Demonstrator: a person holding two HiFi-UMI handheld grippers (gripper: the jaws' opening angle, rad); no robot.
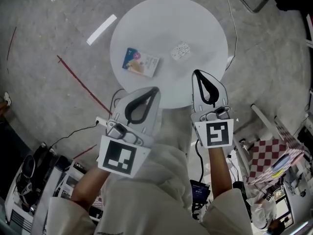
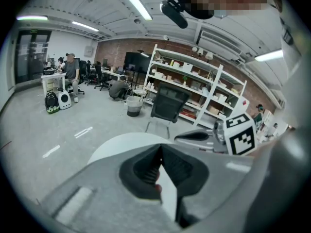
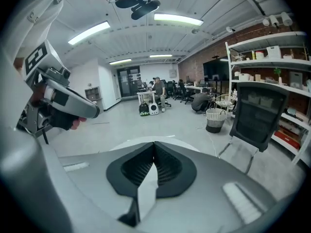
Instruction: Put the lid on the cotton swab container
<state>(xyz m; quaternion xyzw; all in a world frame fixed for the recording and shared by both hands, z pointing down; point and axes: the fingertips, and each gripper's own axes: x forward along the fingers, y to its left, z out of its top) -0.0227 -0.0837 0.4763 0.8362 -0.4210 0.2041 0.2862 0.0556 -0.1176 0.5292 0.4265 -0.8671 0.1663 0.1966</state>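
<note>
On the round white table point(image 1: 195, 18) lie a flat blue-and-white box point(image 1: 140, 61) and, to its right, a small pale speckled piece point(image 1: 180, 50); which is container and which is lid I cannot tell. Both grippers are held over the table's near edge, short of the two items. My left gripper point(image 1: 157, 89) is shut with nothing in it, its jaws meeting at the tip point(image 2: 160, 147). The right gripper point(image 1: 195, 73) is shut and empty too point(image 3: 154, 143). Neither gripper view shows the items; each sees only a strip of table point(image 2: 121, 147) and the other gripper point(image 2: 201, 137) point(image 3: 63, 103).
A red line point(image 1: 80, 82) crosses the grey floor left of the table. Cables and gear point(image 1: 34, 170) crowd the lower left, and a red-checked cloth point(image 1: 269, 153) lies at the lower right. Beyond the table stand an office chair point(image 2: 167, 106), a bin point(image 2: 133, 106) and shelves point(image 2: 194, 81).
</note>
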